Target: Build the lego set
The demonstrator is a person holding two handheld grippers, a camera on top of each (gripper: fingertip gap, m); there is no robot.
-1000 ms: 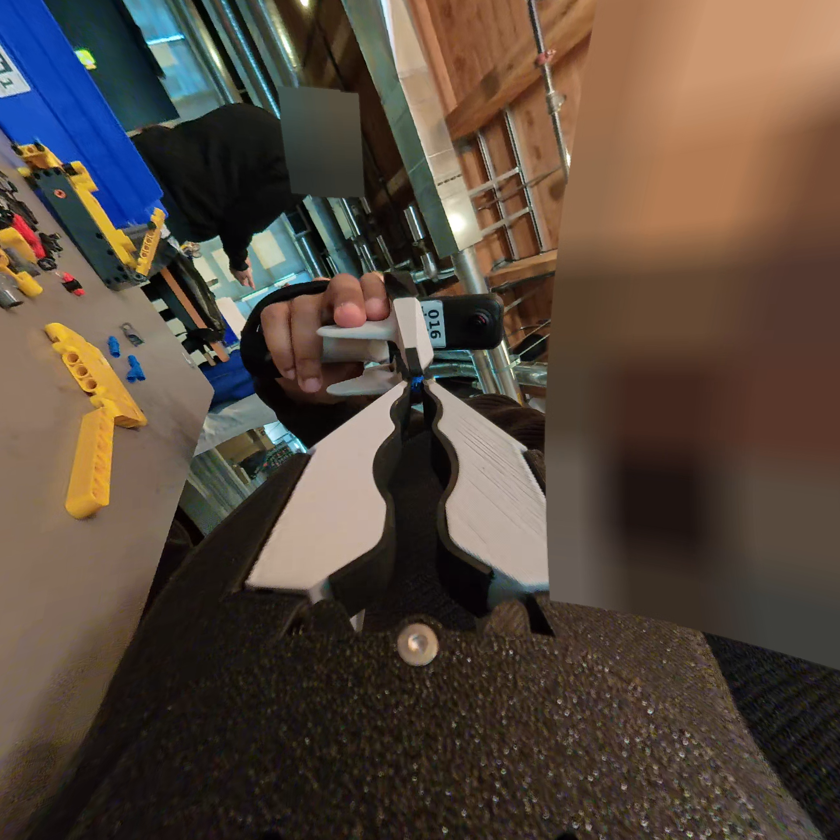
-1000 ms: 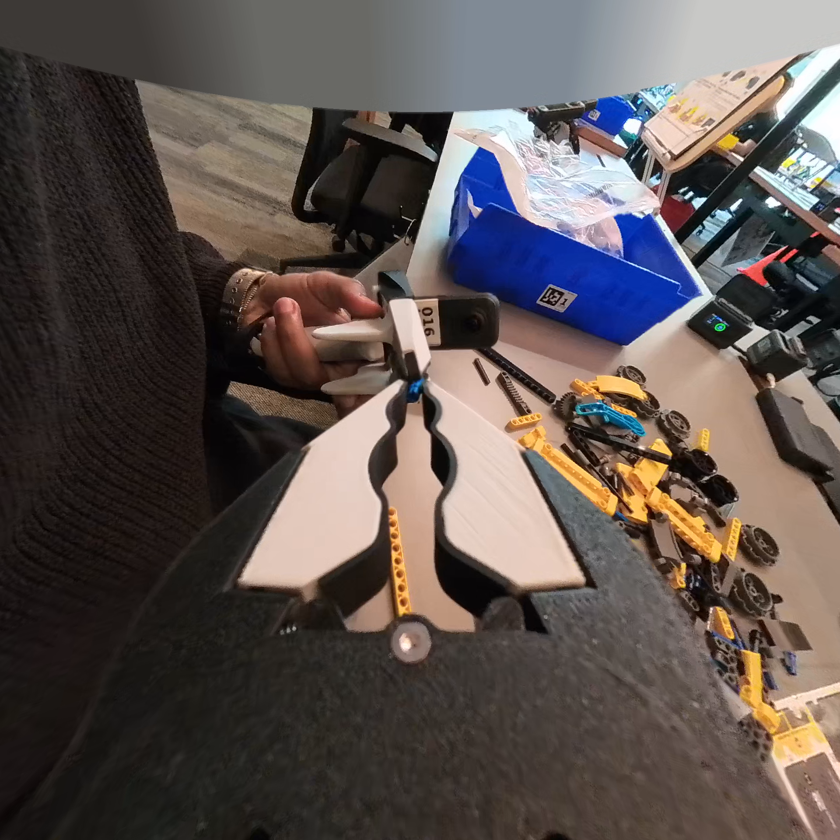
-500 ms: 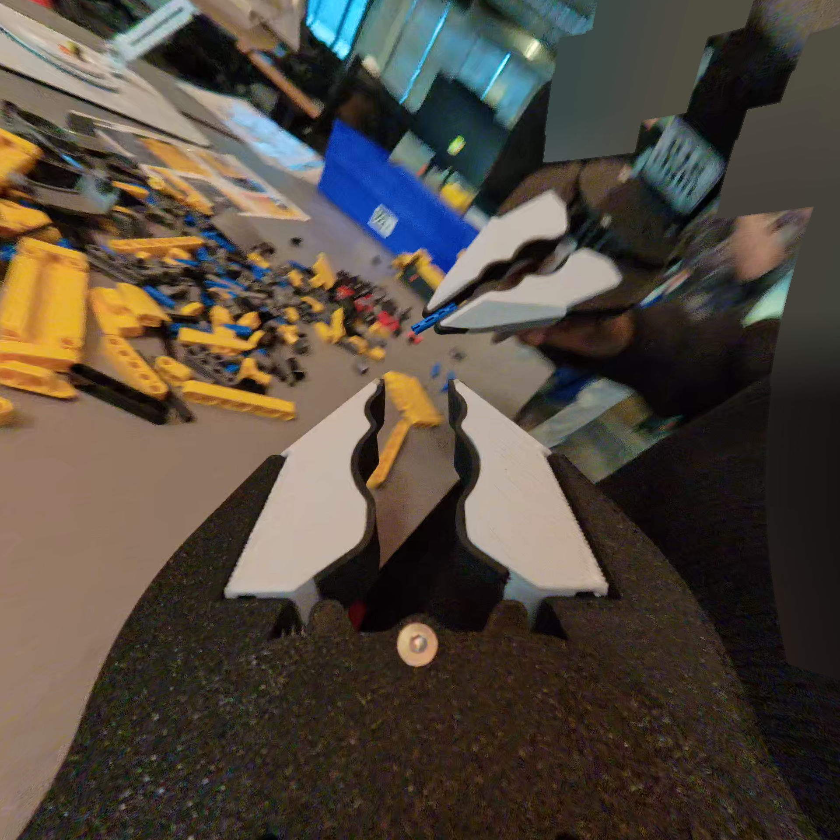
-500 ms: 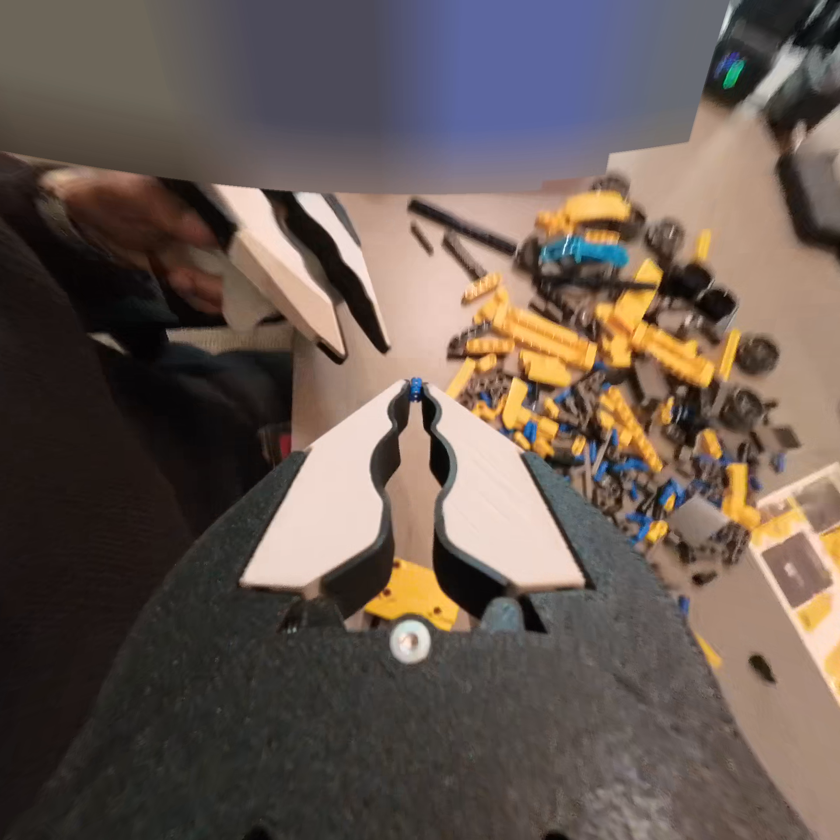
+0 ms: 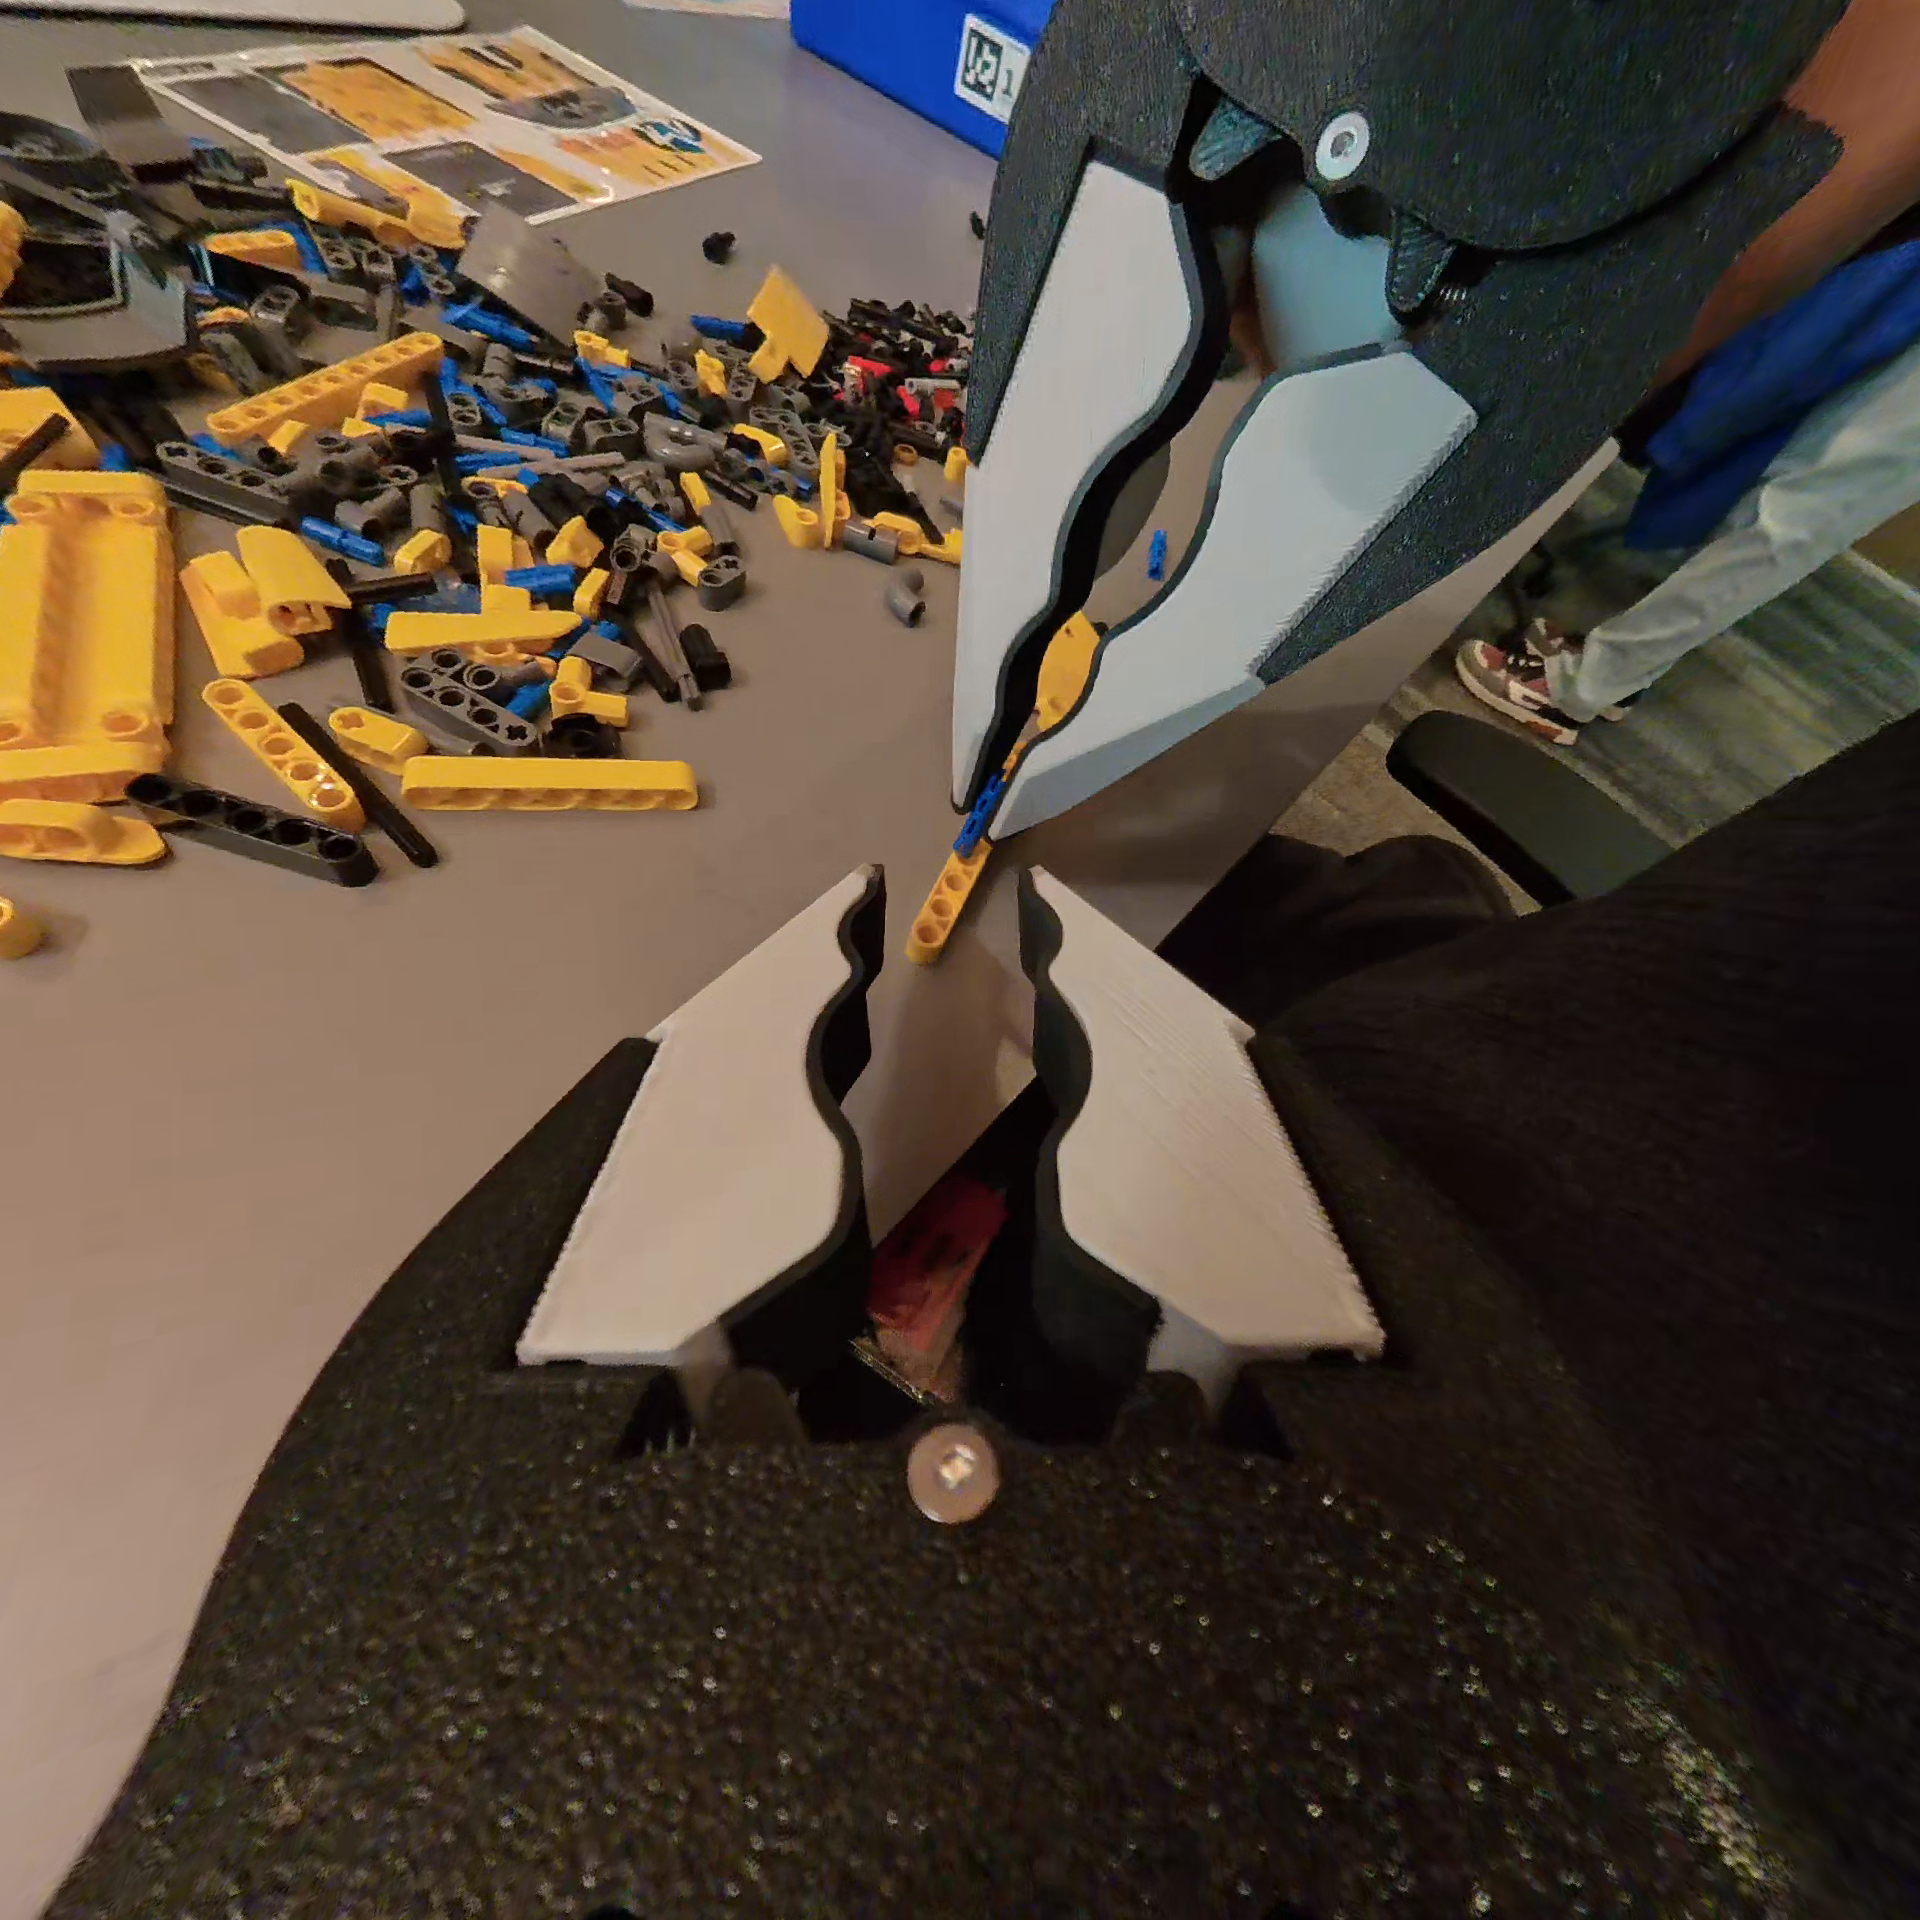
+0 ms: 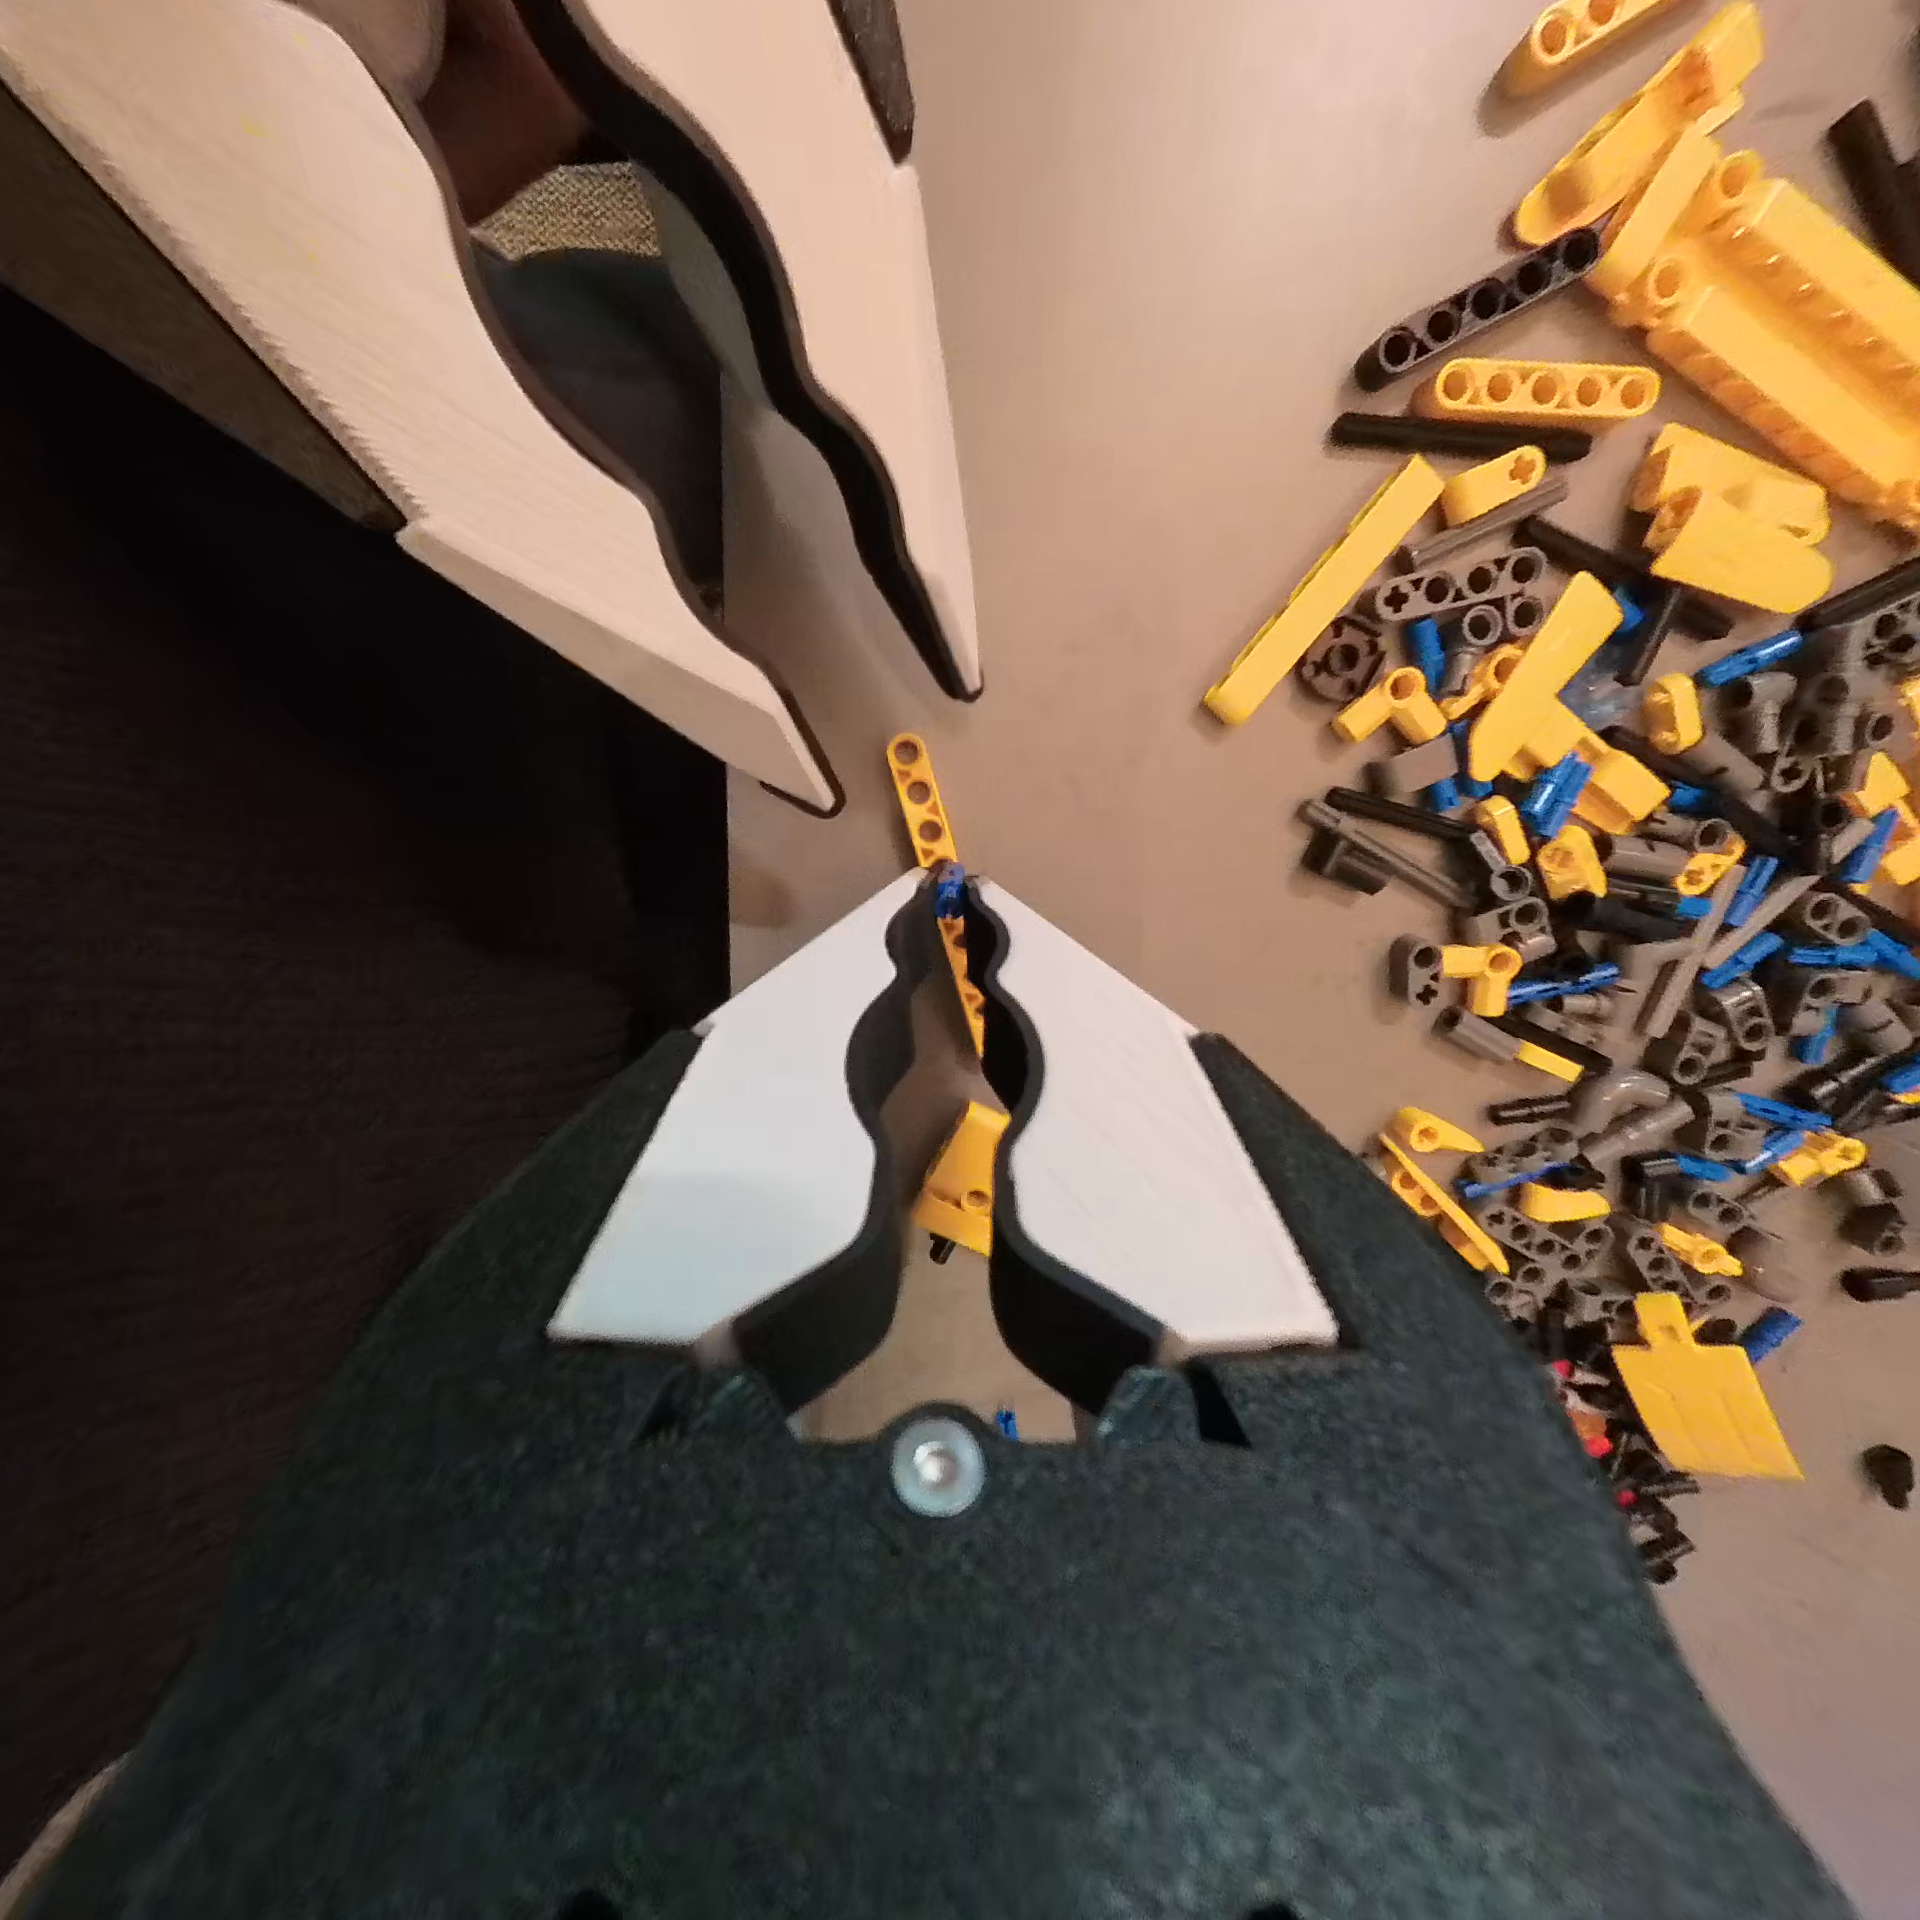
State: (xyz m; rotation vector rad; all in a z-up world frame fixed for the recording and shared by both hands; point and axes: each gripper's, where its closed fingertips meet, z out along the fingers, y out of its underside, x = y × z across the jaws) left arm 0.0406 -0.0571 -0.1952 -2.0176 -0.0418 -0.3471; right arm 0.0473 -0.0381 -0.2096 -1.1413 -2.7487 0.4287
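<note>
My right gripper (image 6: 945, 881) is shut on a small blue pin (image 6: 948, 896). It holds the pin's tip right at a thin yellow holed beam (image 6: 918, 795) that lies on the grey table (image 6: 1122, 436) near its edge. I cannot tell if pin and beam touch. My left gripper (image 5: 951, 883) is open and empty, with its fingertips either side of the beam's near end (image 5: 940, 914). In the left wrist view the right gripper (image 5: 982, 816) comes down from the upper right with the pin (image 5: 977, 821). In the right wrist view the left gripper (image 6: 891, 743) shows at the upper left.
A wide pile of yellow, grey, blue and black building parts (image 5: 499, 540) covers the table to the left, also in the right wrist view (image 6: 1621, 883). Printed sheets (image 5: 436, 125) and a blue bin (image 5: 914, 52) lie at the back. The table edge, a chair (image 5: 1527, 800) and a person's legs (image 5: 1662, 582) are to the right. My left and right fingertips are right by each other.
Both grippers have swung down from mid-air to the table. My left gripper has opened and let go of the blue pin. The right gripper kept the pin and brought it to the yellow beam.
</note>
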